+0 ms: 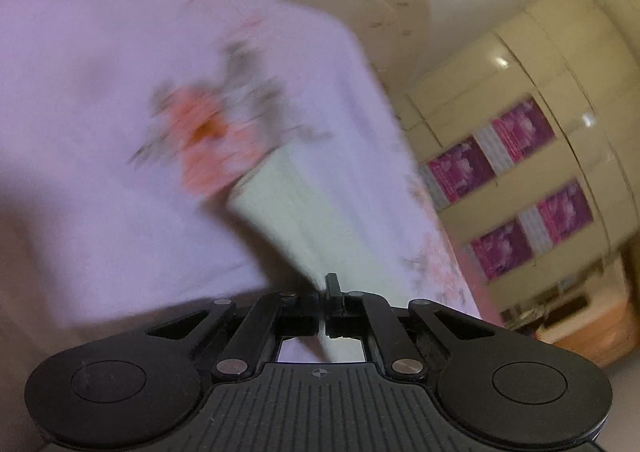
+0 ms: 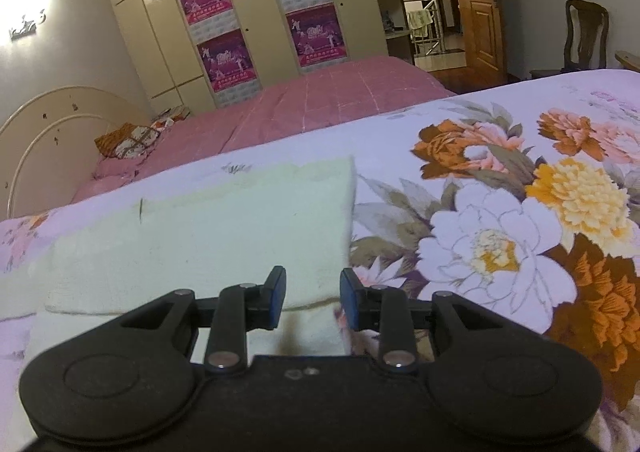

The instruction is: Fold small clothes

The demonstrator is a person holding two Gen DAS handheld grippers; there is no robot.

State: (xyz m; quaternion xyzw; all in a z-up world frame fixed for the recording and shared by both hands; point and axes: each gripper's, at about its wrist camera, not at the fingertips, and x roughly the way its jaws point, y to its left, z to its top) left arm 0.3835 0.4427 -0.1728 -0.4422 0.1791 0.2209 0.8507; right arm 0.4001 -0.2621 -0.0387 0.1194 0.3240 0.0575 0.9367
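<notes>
A pale green cloth lies partly folded on a floral bedsheet. In the left wrist view, which is blurred, my left gripper is shut on an edge of the cloth, which stretches away from the jaws over the sheet. In the right wrist view my right gripper is open and empty, its fingers either side of the cloth's near right corner, just above it.
A pink quilt covers the far side of the bed, with a cream headboard at left. A cream wardrobe with purple posters stands behind. An open wooden door and a chair are at far right.
</notes>
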